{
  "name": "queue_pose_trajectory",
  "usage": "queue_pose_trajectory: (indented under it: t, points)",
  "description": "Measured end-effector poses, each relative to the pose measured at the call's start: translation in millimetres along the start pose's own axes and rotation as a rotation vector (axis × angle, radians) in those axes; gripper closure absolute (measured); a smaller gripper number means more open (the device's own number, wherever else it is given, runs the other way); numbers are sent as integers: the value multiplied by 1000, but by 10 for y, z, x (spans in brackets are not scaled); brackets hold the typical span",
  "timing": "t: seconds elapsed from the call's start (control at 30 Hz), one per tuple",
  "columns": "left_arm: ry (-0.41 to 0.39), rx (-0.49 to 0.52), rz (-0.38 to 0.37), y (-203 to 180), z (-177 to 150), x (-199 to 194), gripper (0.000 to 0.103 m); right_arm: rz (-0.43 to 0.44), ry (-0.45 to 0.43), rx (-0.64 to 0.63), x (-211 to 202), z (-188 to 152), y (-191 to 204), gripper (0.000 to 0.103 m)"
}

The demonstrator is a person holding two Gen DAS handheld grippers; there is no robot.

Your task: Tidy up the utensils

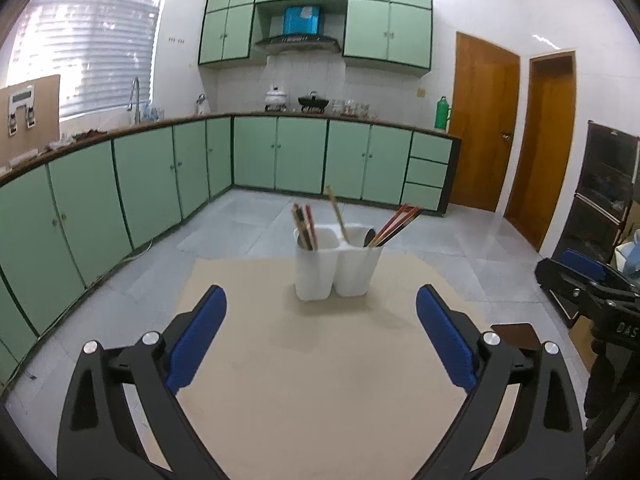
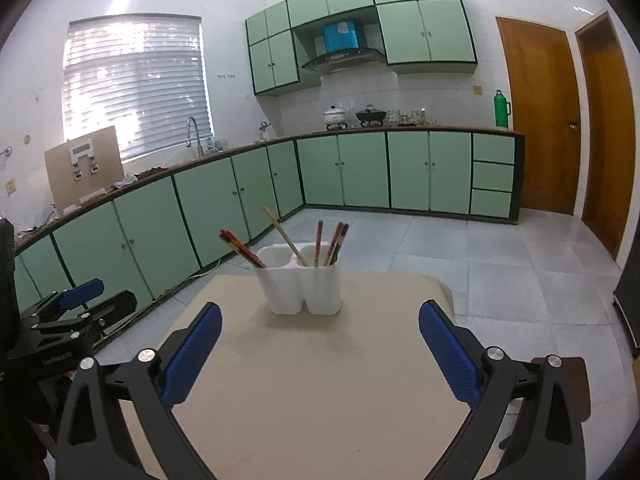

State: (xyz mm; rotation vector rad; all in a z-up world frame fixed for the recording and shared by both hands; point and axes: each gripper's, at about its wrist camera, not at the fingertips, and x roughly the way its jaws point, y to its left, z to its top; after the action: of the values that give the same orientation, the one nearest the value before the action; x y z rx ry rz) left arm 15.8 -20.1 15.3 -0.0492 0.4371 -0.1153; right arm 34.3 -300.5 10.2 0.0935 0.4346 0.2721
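A white holder (image 1: 338, 266) with two cups is seen standing upright on the beige tabletop (image 1: 320, 380), toward its far edge. Red and dark chopsticks (image 1: 305, 227) are stuck in one cup, and more red chopsticks (image 1: 396, 225) lean out of the other cup beside a pale wooden stick (image 1: 338, 214). The left tool (image 1: 321, 338) is held wide apart with nothing between its blue pads — it is well back from the holder. The right tool (image 2: 320, 354) is spread wide too, and nothing is gripped by it. Green cabinets (image 2: 344, 170) are seen behind.
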Motion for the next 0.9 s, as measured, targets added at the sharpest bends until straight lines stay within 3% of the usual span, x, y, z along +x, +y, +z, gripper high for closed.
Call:
queue_pose_trajectory:
  t: [0.4, 0.9]
  points:
    - [-55, 49, 21, -185, 78, -299, 10, -1, -43, -48, -270, 103, 128, 6]
    - [-73, 51, 23, -249, 63, -393, 10, -1, -40, -77, -293, 64, 255, 6]
